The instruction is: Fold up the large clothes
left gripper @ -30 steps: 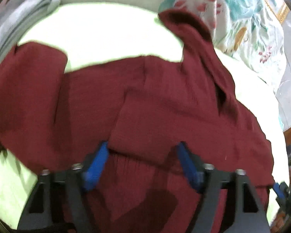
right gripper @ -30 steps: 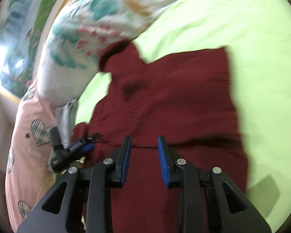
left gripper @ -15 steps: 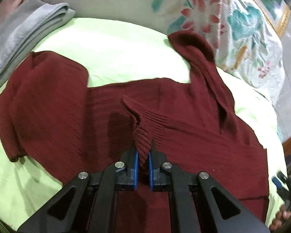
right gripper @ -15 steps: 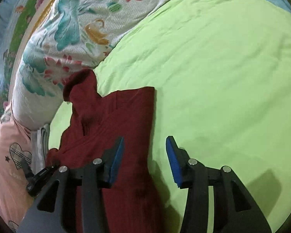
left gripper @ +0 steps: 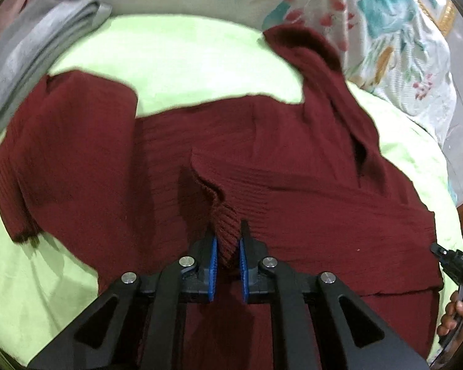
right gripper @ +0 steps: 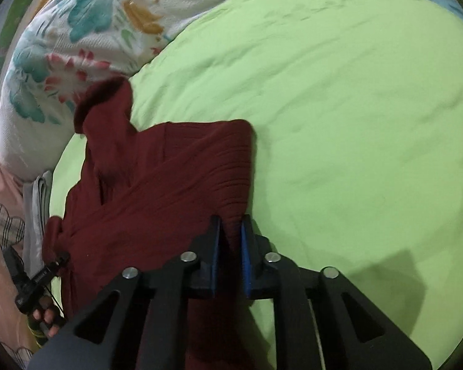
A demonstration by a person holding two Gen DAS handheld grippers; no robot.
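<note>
The dark red sweater (left gripper: pixel 293 160) lies spread on the green bed (right gripper: pixel 355 108), centre of frame. The left claw (left gripper: pixel 227 243) pinches a ribbed fold, its jaws easing apart. The right claw (right gripper: pixel 230 240) is closing on the sweater's edge, cloth between its jaws.

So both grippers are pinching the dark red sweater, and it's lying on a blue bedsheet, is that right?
Not quite. The sheet is light green, not blue, as the right wrist view shows. The rest holds: the left gripper and the right gripper each have a fold of the dark red sweater between their fingers.

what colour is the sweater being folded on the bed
Dark maroon red, ribbed knit sweater; it shows best in the left wrist view, spread on the light green sheet.
</note>
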